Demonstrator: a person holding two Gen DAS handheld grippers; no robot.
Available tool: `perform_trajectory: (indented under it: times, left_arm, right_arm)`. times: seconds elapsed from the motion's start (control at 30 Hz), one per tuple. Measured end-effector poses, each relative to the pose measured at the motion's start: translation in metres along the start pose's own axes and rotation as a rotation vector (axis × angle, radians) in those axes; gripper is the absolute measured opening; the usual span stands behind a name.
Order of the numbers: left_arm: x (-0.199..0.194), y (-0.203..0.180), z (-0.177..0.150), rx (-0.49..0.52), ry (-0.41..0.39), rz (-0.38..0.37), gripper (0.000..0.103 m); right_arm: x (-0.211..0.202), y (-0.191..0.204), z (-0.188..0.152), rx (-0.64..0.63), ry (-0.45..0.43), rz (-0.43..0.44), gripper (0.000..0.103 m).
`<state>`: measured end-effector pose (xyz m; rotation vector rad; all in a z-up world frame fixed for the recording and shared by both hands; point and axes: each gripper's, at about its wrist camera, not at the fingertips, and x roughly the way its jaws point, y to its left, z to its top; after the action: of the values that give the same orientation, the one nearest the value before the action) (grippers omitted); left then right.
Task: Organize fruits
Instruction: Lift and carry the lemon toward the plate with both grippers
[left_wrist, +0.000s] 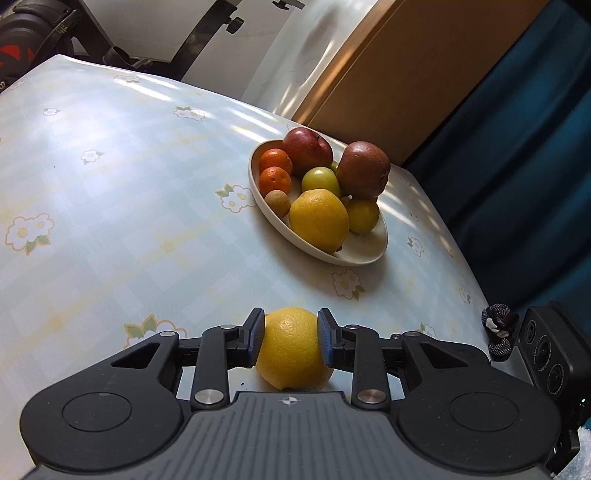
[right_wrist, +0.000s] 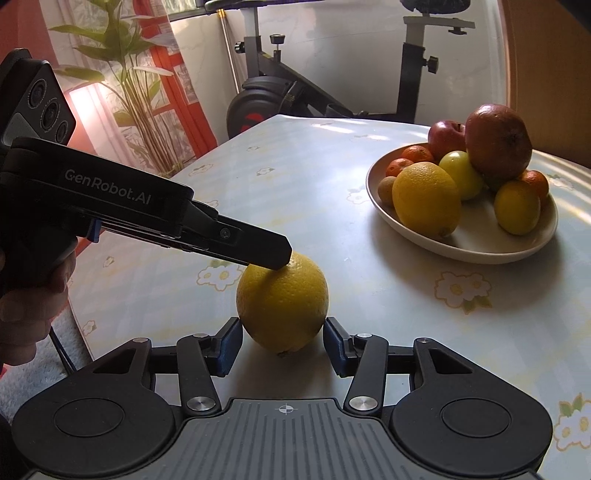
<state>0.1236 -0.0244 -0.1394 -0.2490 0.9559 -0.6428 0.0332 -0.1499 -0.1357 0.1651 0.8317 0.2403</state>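
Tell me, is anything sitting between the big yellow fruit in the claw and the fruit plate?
No. In the left wrist view, only bare flowered tablecloth lies between the held yellow fruit and the plate.

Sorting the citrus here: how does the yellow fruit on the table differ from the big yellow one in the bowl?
The table fruit sits alone on the tablecloth; the bowl fruit leans among other fruit in the bowl. The left tool clamps the table fruit; nothing touches the bowl fruit. Both are yellow, dimpled and alike in shape.
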Motion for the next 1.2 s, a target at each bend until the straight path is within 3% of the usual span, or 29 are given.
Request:
perform_trajectory:
  times: [0.2, 0.43, 0.83, 1.2]
  left_arm:
    - [0.022, -0.03, 0.011, 0.09, 0.017, -0.007, 0.032]
    - [0.042, -0.045, 0.024, 0.097, 0.039, -0.038, 0.031]
    - [0.055, -0.037, 0.032, 0.05, 0.079, -0.086, 0.031]
    - [0.061, -0.04, 0.027, 0.05, 0.09, -0.132, 0.031]
  right_arm:
    - [-0.016, -0.028, -0.001, 0.061, -0.069, -0.06, 0.044]
    - [-0.025, -0.05, 0.0, 0.082, -0.114, -0.092, 0.043]
    - [-0.032, -0.062, -0.008, 0.077, -0.116, -0.058, 0.04]
    - [-0.051, -0.075, -0.014, 0.079, -0.092, -0.142, 0.036]
